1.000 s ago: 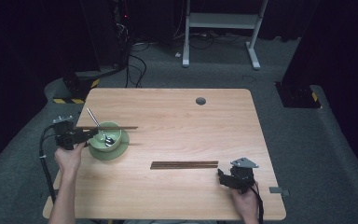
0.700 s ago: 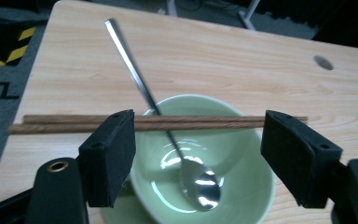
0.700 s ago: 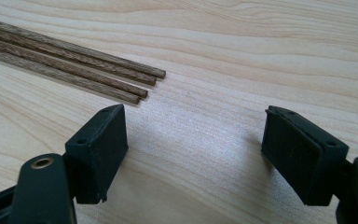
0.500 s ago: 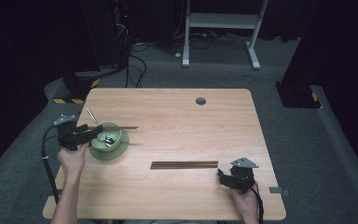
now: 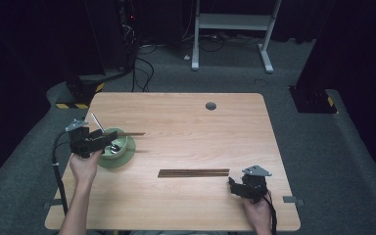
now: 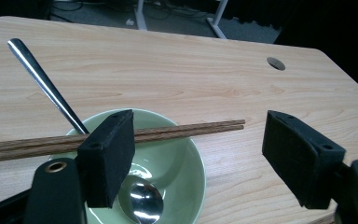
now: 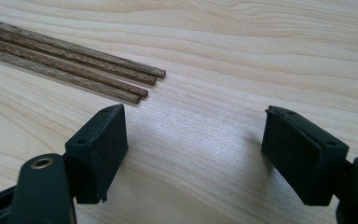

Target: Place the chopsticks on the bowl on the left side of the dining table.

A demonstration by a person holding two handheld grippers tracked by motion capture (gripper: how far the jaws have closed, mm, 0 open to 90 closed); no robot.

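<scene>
My L gripper (image 6: 200, 158) hangs over the green bowl (image 6: 186, 158), jaws wide, gripping nothing. A chopstick pair (image 6: 177, 130) lies across the rim, spoon (image 6: 142, 203) inside. R gripper (image 7: 193, 158) is wide too, empty, just short of the loose chopsticks (image 7: 98, 74) mid-table. Next step imo: ease R fwd, straddle the stick ends squarely, stay low, close slowly so they don't roll or splay.

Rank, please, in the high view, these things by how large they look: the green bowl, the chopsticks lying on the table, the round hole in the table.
1. The chopsticks on the table: longest by far, though very thin.
2. The green bowl: shorter across, but it covers the most area.
3. The round hole: clearly smallest.
Ranked by area, the first two swap.
</scene>
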